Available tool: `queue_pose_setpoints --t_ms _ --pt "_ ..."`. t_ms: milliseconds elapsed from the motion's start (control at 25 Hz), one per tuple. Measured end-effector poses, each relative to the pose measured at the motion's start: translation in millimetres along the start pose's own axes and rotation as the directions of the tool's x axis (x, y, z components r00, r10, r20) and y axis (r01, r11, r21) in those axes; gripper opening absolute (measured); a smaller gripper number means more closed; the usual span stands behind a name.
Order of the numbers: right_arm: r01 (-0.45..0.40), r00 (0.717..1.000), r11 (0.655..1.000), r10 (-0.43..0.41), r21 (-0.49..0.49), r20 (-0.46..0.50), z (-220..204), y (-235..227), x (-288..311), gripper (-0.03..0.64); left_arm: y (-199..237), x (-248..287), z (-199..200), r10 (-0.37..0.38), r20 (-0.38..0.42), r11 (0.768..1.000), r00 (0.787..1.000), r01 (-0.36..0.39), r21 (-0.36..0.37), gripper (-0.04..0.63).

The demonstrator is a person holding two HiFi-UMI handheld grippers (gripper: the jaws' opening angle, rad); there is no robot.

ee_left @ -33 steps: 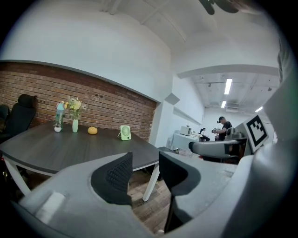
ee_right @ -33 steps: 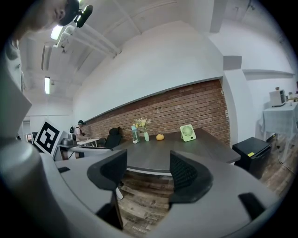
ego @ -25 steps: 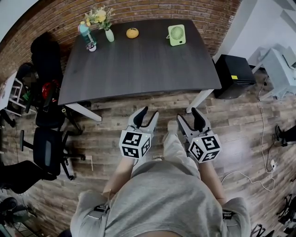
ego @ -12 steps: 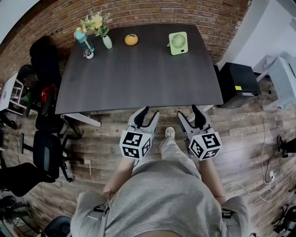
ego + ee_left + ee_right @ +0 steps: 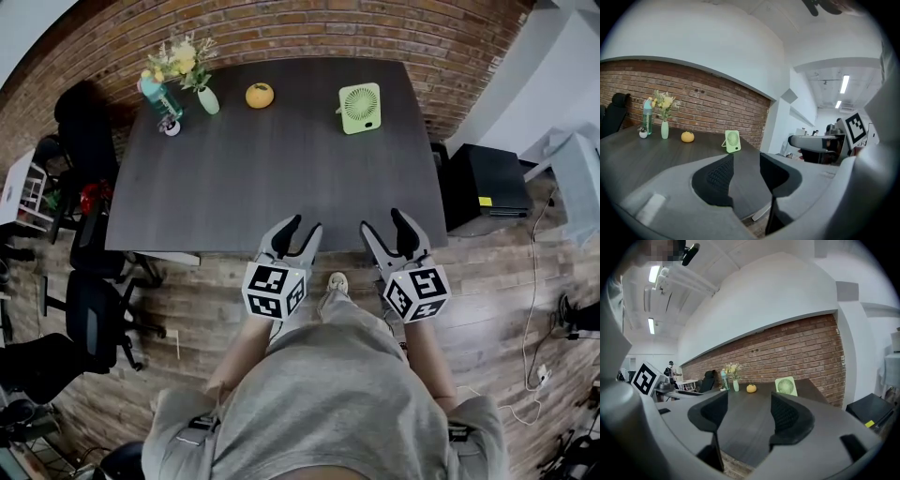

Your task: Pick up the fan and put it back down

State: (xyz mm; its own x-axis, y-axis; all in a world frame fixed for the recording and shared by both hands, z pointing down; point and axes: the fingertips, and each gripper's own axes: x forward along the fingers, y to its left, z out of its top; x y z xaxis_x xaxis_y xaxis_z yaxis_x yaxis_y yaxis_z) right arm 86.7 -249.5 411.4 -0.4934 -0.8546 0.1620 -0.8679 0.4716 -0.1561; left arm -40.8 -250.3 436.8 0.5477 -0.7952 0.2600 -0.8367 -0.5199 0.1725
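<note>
A small light-green desk fan [image 5: 361, 107] stands upright at the far right of the dark table [image 5: 281, 178]; it also shows in the left gripper view as the fan [image 5: 732, 141] and in the right gripper view as the fan [image 5: 786, 386]. My left gripper [image 5: 301, 227] is open and empty at the table's near edge. My right gripper [image 5: 385, 223] is open and empty beside it, also at the near edge. Both point toward the far side, well short of the fan.
An orange fruit [image 5: 260, 95], a pale vase of flowers [image 5: 203, 94] and a teal bottle [image 5: 156, 96] stand at the table's far left. Black office chairs [image 5: 89, 319] are at left, a black box [image 5: 483, 183] at right. A brick wall [image 5: 281, 28] backs the table.
Both grippers have come forward from over the wooden floor to the table's near edge. The table and fan sit closer in the head view. Jaws kept the same spread.
</note>
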Motion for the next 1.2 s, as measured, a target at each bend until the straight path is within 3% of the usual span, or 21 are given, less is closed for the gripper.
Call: queue_pose_setpoints --t_ms 680,1200 --pt "-0.074 0.997 0.997 0.074 -0.019 0.007 41 -93 89 0.272 25 122 40 0.053 0.000 0.999 0.999 -0.053 -0.003 0.173" --pt "-0.119 0.992 0.992 0.118 -0.042 -0.036 42 -148 147 0.272 42 194 45 0.080 -0.032 0.997 0.996 -0.080 -0.022 0.173"
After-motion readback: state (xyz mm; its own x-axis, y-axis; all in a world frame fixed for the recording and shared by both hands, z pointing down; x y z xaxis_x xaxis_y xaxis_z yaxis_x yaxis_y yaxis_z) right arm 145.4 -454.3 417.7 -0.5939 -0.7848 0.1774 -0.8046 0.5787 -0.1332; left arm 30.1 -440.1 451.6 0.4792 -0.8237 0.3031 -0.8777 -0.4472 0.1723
